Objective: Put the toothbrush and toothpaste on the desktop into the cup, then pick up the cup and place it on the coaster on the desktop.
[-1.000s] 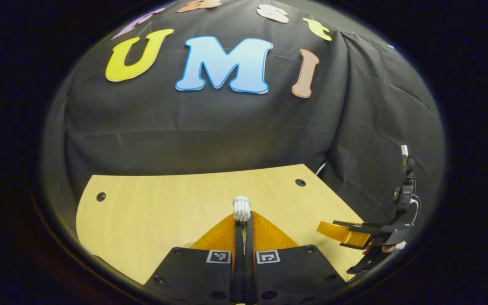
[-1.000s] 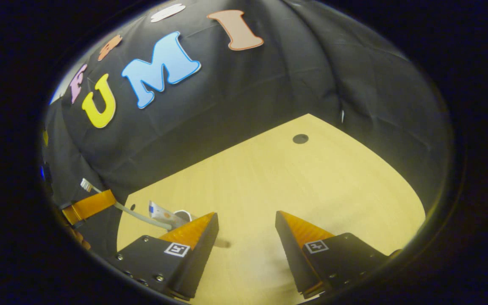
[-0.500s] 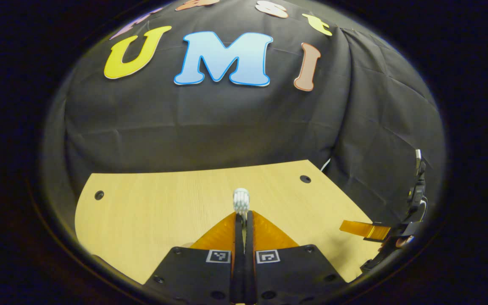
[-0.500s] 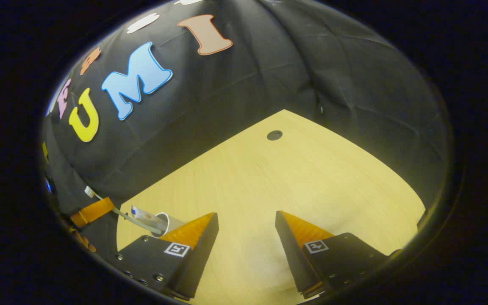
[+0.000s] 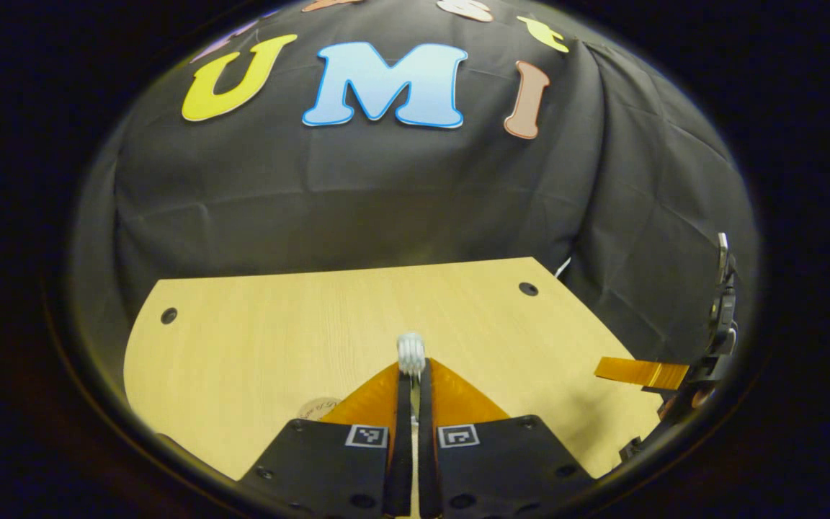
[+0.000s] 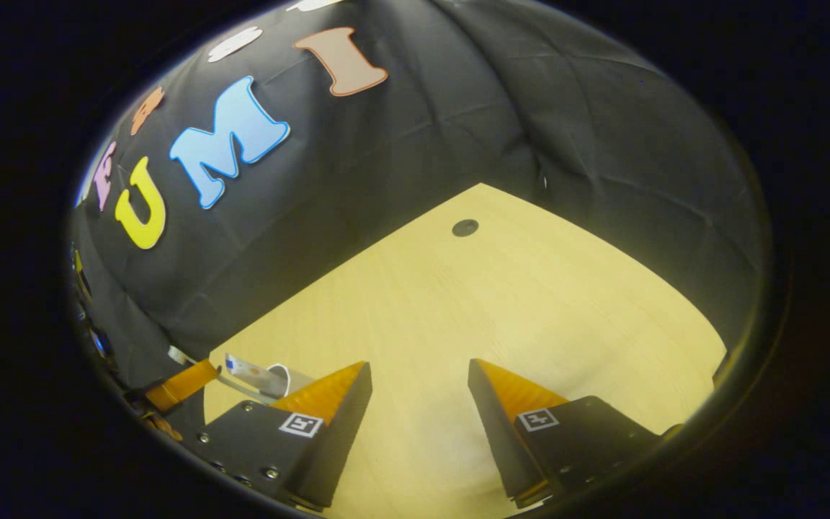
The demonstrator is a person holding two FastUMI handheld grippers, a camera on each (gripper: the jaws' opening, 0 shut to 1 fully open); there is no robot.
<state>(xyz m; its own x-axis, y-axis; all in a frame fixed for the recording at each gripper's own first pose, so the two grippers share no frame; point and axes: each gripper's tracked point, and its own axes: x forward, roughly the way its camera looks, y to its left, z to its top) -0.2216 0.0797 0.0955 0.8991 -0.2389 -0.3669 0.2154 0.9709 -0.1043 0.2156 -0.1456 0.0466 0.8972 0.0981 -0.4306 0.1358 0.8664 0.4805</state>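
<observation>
**Brush clamped, cup next**

Left gripper view: the left claw (image 5: 413, 371) is seen clenched on the toothbrush (image 5: 411, 353), with the bristle head poking out just past the fingertips and the handle pinched between both fingers. A bit of a round pale disc (image 5: 318, 408), probably the coaster, is peeking out just left of the claw's fingers, on the desk (image 5: 256, 339). Far off to the right, near the desk edge, the other claw can be made out.

Right gripper view: the right claw (image 6: 415, 378) is held released, fingers well apart, nothing between them, bare desk ahead. Down to its left, the cup (image 6: 287, 377) is partly hidden behind the left finger, and the toothpaste (image 6: 246, 370) looks to be sticking out of it already. The left claw is spotted just beyond, low at the edge.

So the toothbrush drop is judged to be the step in hand. Next, the handle would need to be lined up over the cup mouth, then let go. Cup-to-coaster is not yet done.
</observation>
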